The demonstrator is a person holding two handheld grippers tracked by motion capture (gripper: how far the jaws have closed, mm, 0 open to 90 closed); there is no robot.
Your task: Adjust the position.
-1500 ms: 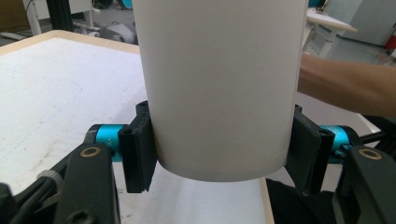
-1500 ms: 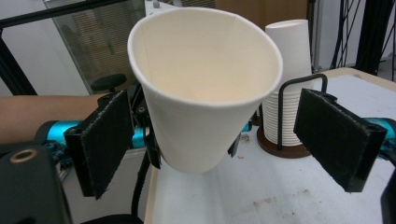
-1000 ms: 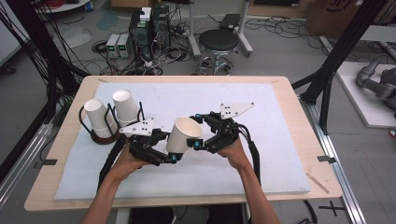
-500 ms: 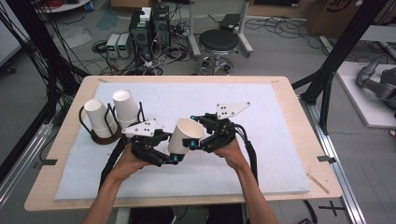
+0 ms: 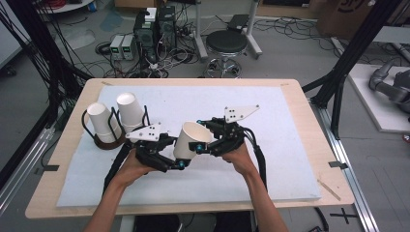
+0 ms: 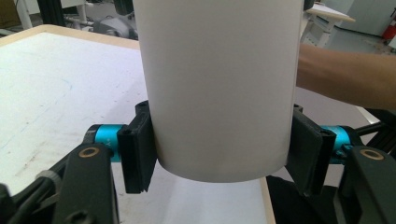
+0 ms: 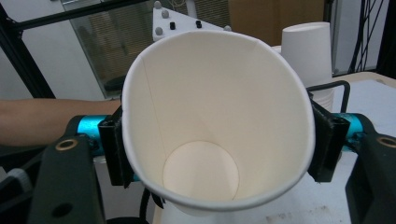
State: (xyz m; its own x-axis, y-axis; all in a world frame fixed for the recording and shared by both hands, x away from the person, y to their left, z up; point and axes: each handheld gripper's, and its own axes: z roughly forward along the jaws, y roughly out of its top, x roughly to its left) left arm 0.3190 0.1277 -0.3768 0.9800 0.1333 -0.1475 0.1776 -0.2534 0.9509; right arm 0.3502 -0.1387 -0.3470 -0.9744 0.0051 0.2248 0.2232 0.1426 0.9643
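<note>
paper cup (image 5: pixel 191 140), white and empty, hangs above the surface (image 5: pixel 290 159) near its middle, tilted so its open mouth faces up and toward the right hand-held gripper (image 5: pixel 207 145). the surface is a pale wooden top with a white mat (image 5: pixel 193 104) spread over most of it, lightly scuffed and marked. on the mat's left part a dark wire cup holder (image 5: pixel 104 137) carries two more upturned white paper cups (image 5: pixel 116 113). behind the surface the grey room floor holds a black round stool (image 5: pixel 227 43), computer boxes (image 5: pixel 154 29) and tangled cables (image 5: pixel 300 29), with black frame posts (image 5: pixel 348 63) at either side.

the cup's wall is plain and smooth, with one straight seam inside and a rolled rim pressed slightly oval. the left hand-held gripper (image 6: pixel 219 158) has its jaws closed against the cup's lower wall near the base, one pad on each side. in the right gripper view, the right hand-held gripper clamps the rim end from both sides, and the round cup bottom shows inside. a bare forearm (image 6: pixel 345 74) crosses behind the cup in the left gripper view.
</note>
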